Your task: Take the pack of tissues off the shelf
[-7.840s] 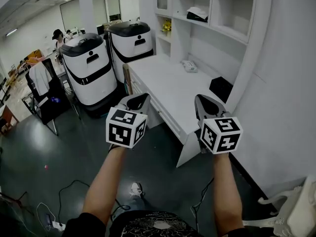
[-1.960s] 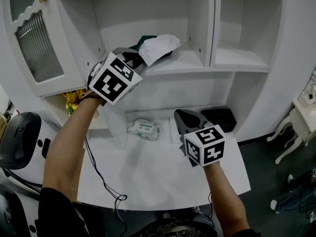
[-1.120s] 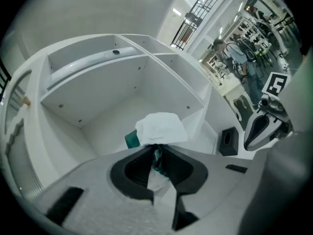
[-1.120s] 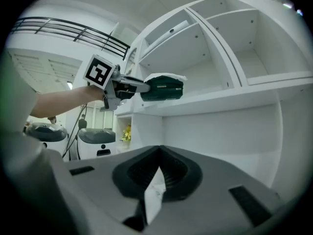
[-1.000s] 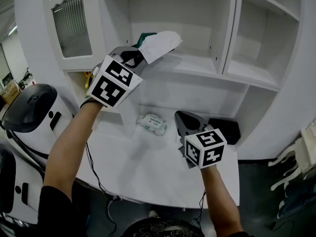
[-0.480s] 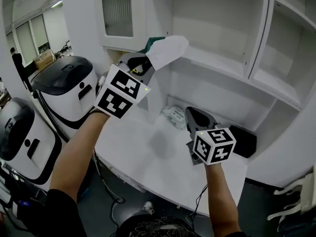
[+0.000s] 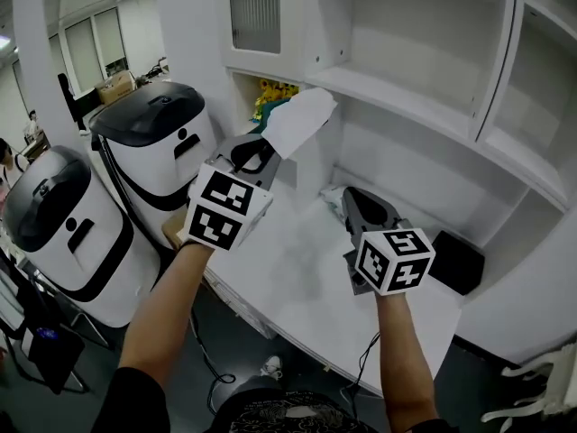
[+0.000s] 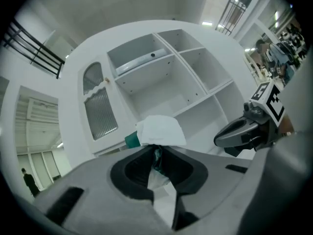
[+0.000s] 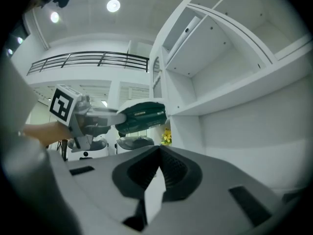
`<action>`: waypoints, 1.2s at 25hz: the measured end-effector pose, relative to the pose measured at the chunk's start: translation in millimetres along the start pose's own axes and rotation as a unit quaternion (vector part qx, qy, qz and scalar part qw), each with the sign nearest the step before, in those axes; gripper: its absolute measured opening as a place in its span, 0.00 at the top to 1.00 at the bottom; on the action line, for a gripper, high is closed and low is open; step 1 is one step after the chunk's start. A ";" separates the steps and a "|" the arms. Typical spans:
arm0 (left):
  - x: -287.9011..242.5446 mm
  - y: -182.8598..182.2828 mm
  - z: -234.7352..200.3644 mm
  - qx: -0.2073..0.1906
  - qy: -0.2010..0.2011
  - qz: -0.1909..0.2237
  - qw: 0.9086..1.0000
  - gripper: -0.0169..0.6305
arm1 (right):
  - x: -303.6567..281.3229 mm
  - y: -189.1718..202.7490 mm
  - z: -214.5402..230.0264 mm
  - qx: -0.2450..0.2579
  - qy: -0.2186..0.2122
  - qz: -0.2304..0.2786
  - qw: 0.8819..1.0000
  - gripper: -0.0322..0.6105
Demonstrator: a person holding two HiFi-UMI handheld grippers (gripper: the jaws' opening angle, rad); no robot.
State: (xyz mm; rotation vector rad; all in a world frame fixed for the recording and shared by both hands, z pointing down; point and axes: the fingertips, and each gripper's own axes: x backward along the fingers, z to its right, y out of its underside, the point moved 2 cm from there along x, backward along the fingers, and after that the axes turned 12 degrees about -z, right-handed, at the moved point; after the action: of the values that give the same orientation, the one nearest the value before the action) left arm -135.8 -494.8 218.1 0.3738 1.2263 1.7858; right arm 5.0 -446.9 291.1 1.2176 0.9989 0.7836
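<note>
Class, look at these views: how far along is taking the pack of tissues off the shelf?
Done: the pack of tissues is clear of the shelf, held in the air. In hand: the left gripper is shut on its end; the right gripper is shut and empty. Left: probably only setting it down, perhaps on the desk.
</note>
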 end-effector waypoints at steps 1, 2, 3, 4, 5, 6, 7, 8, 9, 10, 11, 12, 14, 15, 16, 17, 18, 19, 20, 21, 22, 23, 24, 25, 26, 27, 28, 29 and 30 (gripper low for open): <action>1.9 8.0 4.2 0.010 -0.002 -0.004 1.000 0.87 | 1.1 1.6 -2.4 0.001 -0.002 0.000 1.000 0.94; 3.7 15.9 8.9 0.019 -0.004 -0.008 1.000 0.87 | 2.4 3.4 -4.2 0.002 -0.003 -0.001 1.000 0.94; 5.3 23.7 13.8 0.029 -0.005 -0.012 1.000 0.87 | 3.6 5.3 -5.8 0.003 -0.003 -0.001 1.000 0.94; 7.1 31.6 19.0 0.038 -0.006 -0.016 0.999 0.87 | 4.7 7.4 -7.4 0.004 -0.004 -0.001 1.000 0.94; 9.2 39.3 24.5 0.047 -0.007 -0.020 0.999 0.87 | 6.0 9.5 -8.9 0.004 -0.004 -0.002 1.000 0.94; 11.5 46.8 30.1 0.054 -0.008 -0.024 0.998 0.87 | 7.5 11.5 -10.2 0.005 -0.003 -0.003 1.000 0.94; 14.2 54.0 35.8 0.060 -0.010 -0.029 0.998 0.87 | 9.5 13.5 -11.2 0.006 -0.002 -0.003 1.000 0.94; 17.2 61.3 41.5 0.069 -0.012 -0.033 0.997 0.87 | 12.1 15.6 -11.5 0.006 0.000 -0.002 1.000 0.94; 20.5 68.7 47.0 0.081 -0.013 -0.036 0.996 0.87 | 15.0 17.8 -11.4 0.005 0.003 -0.001 1.000 0.94; 24.3 75.7 51.9 0.095 -0.014 -0.039 0.995 0.87 | 17.9 20.2 -11.3 0.003 0.005 0.000 1.000 0.94; 29.0 82.1 56.0 0.107 -0.015 -0.040 0.993 0.87 | 20.5 23.0 -12.0 0.001 0.006 0.000 1.000 0.94; 34.2 88.0 59.7 0.117 -0.018 -0.041 0.992 0.87 | 22.9 26.3 -13.9 0.001 0.006 -0.001 1.000 0.94; 45.5 98.3 65.8 0.131 -0.025 -0.043 0.990 0.87 | 27.6 33.7 -19.6 0.007 0.006 -0.005 1.000 0.94; 50.9 101.7 68.3 0.138 -0.030 -0.043 0.989 0.87 | 29.9 37.2 -22.2 0.012 0.007 -0.008 1.000 0.94; 56.0 103.9 70.6 0.143 -0.034 -0.042 0.988 0.87 | 32.4 40.2 -24.1 0.018 0.008 -0.011 1.000 0.94; 60.7 105.2 72.9 0.147 -0.039 -0.040 0.988 0.87 | 34.9 42.3 -25.5 0.025 0.009 -0.013 1.000 0.94; 65.1 106.4 75.1 0.149 -0.043 -0.040 0.987 0.87 | 37.6 43.8 -26.8 0.031 0.011 -0.015 0.999 0.94; 69.0 108.0 77.1 0.148 -0.047 -0.041 0.987 0.87 | 40.4 45.1 -28.5 0.035 0.012 -0.016 0.999 0.95; 72.4 109.9 78.8 0.148 -0.049 -0.041 0.987 0.87 | 43.1 46.4 -30.6 0.040 0.013 -0.016 0.999 0.95; 75.7 111.8 80.2 0.150 -0.050 -0.041 0.987 0.87 | 45.7 47.8 -33.1 0.045 0.014 -0.017 0.999 0.95; 79.0 113.5 81.2 0.154 -0.051 -0.039 0.986 0.87 | 48.2 49.3 -35.9 0.049 0.015 -0.018 0.999 0.95; 82.3 114.7 82.1 0.158 -0.051 -0.037 0.985 0.87 | 50.6 50.7 -38.6 0.053 0.015 -0.018 0.998 0.95; 85.7 115.6 83.1 0.160 -0.051 -0.037 0.985 0.87 | 53.2 51.9 -41.0 0.053 0.015 -0.019 0.998 0.95; 88.8 116.3 84.1 0.161 -0.052 -0.037 0.985 0.87 | 55.8 52.7 -42.9 0.052 0.015 -0.019 0.998 0.95; 91.3 116.6 84.8 0.161 -0.051 -0.036 0.985 0.87 | 58.3 52.7 -44.1 0.050 0.016 -0.018 0.998 0.95; 93.3 116.8 85.1 0.162 -0.051 -0.036 0.985 0.87 | 60.6 52.3 -44.9 0.048 0.017 -0.017 0.999 0.95; 95.1 117.2 85.2 0.163 -0.051 -0.035 0.985 0.87 | 62.6 51.7 -45.6 0.047 0.018 -0.015 0.999 0.95; 96.7 118.0 85.3 0.165 -0.051 -0.034 0.984 0.87 | 64.3 51.2 -46.2 0.047 0.019 -0.014 0.999 0.95; 98.5 119.0 85.6 0.165 -0.052 -0.034 0.984 0.87 | 66.0 51.2 -46.5 0.047 0.020 -0.013 0.999 0.95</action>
State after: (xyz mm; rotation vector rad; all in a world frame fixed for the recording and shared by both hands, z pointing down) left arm -192.0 -376.5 336.6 0.5984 1.4452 1.4854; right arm -11.3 -359.5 326.3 1.2710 1.0935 0.7505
